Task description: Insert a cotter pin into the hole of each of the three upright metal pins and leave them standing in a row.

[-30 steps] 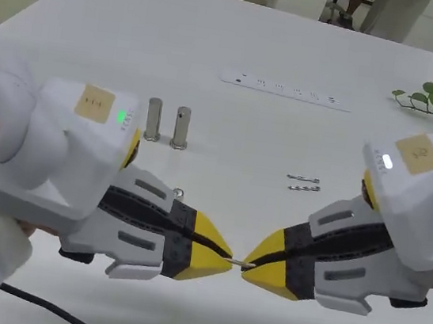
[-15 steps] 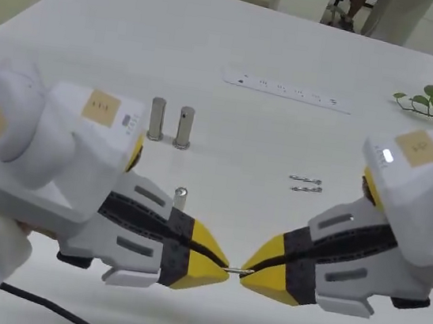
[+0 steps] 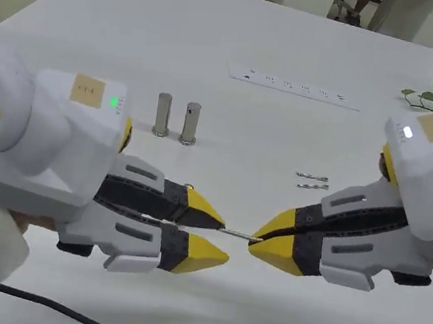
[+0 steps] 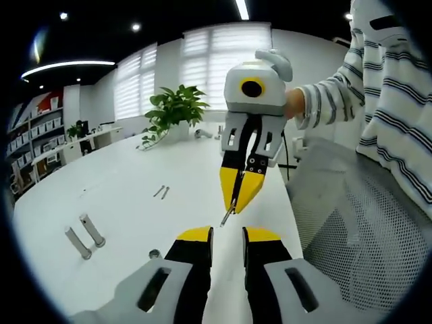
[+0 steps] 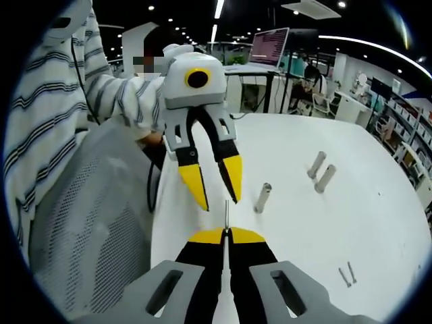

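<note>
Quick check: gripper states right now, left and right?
Left gripper: open, gripping nothing.
Right gripper: closed on a cotter pin.

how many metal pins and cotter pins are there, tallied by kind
metal pins: 3
cotter pins: 3, two loose on the table, one held in the right claw
total: 6

Left claw (image 3: 222, 238) agape, right claw (image 3: 254, 244) pinched, tip-to-tip.
</note>
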`<action>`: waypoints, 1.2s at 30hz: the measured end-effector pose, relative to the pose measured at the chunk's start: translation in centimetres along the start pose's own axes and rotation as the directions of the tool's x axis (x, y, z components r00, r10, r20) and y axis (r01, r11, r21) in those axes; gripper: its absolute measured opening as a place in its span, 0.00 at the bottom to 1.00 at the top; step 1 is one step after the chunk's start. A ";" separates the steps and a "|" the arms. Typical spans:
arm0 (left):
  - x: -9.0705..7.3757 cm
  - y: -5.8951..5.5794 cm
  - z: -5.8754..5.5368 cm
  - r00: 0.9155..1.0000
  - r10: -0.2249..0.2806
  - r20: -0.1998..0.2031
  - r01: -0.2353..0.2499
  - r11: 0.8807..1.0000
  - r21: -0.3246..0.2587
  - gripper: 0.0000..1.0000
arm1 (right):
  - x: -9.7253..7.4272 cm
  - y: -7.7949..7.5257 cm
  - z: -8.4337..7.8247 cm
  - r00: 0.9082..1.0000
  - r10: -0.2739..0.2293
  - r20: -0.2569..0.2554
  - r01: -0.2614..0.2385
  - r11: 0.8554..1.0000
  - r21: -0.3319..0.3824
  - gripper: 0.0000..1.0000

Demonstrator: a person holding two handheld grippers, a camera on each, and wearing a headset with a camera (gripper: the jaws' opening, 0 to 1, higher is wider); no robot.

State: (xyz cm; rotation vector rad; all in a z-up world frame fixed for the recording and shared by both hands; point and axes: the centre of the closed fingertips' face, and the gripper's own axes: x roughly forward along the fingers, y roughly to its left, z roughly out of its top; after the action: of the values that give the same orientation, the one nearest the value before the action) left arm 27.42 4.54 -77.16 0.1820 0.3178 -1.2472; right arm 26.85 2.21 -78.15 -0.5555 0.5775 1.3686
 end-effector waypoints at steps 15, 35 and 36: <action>-0.9 6.7 -2.5 0.969 0.245 -0.013 -0.245 0.966 -0.085 0.23 | 1.8 -3.4 -0.6 0.998 -0.057 0.016 0.056 0.996 0.071 0.03; 0.9 8.1 -5.6 0.973 0.225 -0.053 -0.229 0.969 -0.091 0.16 | 4.8 -5.4 -1.1 0.999 -0.051 -0.007 0.051 0.992 0.116 0.03; 0.9 8.3 -5.6 0.972 0.230 -0.048 -0.233 0.967 -0.101 0.16 | 4.9 -5.4 -1.0 0.999 -0.052 -0.006 0.052 0.992 0.116 0.03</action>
State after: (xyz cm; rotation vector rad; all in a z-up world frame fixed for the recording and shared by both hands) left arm 34.77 8.08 -83.06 0.1462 0.3822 -0.9940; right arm 32.72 4.43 -82.03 -0.4752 0.6367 1.2766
